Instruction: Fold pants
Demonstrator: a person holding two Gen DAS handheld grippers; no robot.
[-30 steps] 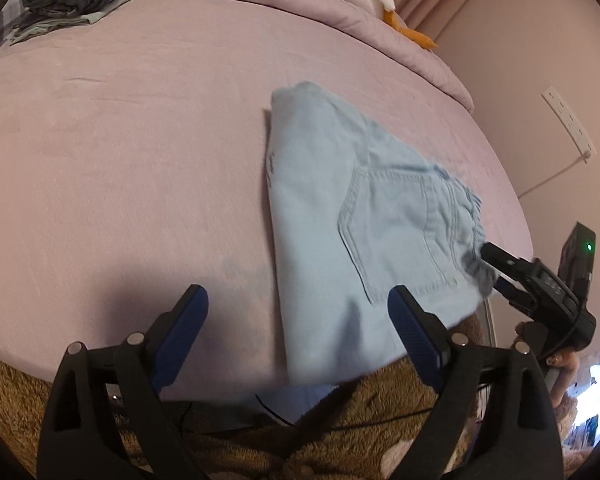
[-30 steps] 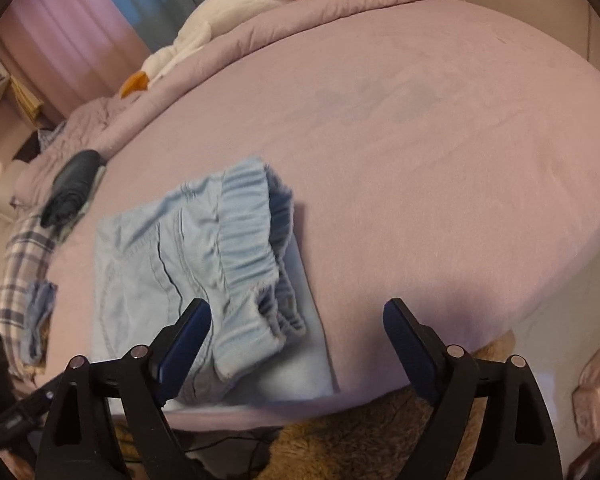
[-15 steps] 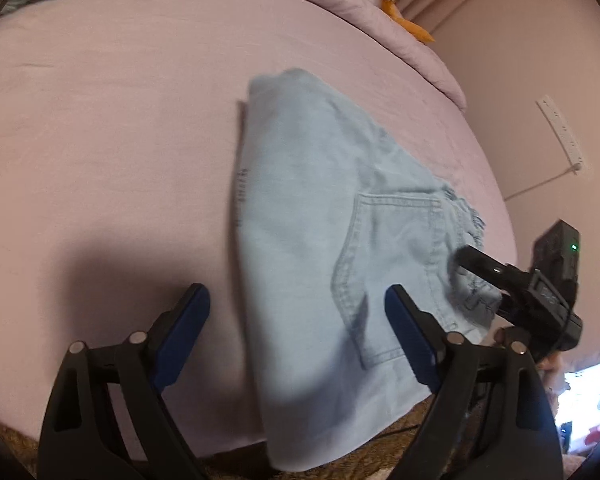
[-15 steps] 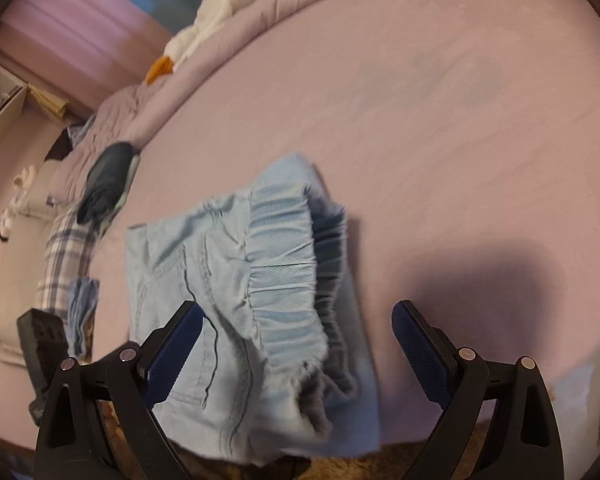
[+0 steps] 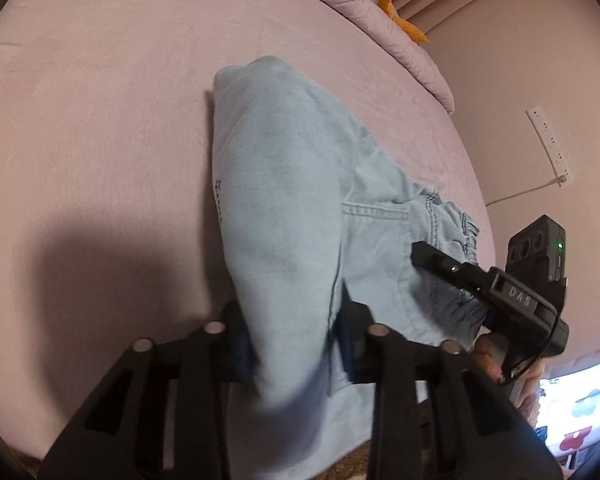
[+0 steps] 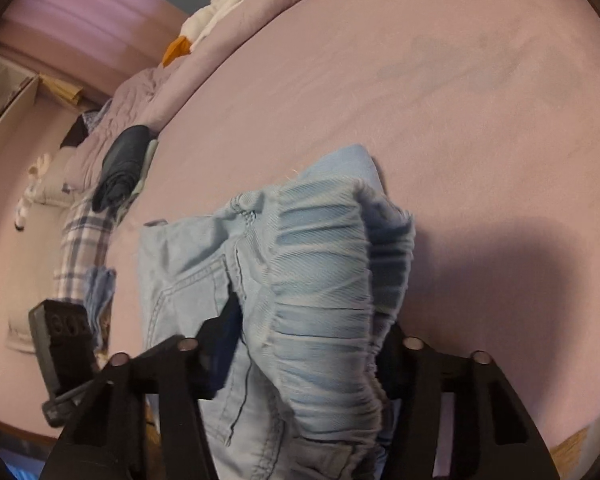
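Where both stood wide before, left gripper [image 5: 292, 344] and right gripper [image 6: 308, 356] closing onto pants [image 5: 300, 208].

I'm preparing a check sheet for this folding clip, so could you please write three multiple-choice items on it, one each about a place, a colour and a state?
1. Where do the pants lie?
A. near the edge of the pink bed
B. on the floor
C. on a chair

2. What colour are the pants?
A. black
B. light blue
C. red

3. What lies between the left gripper's fingers?
A. nothing
B. a plaid cloth
C. a fold of the pants

Answers:
1. A, the left wrist view shows them spread on the pink cover by its near edge.
2. B, the denim is pale blue in both views.
3. C, the cloth bunches between the closing fingers; the right gripper likewise closes around the gathered waistband.
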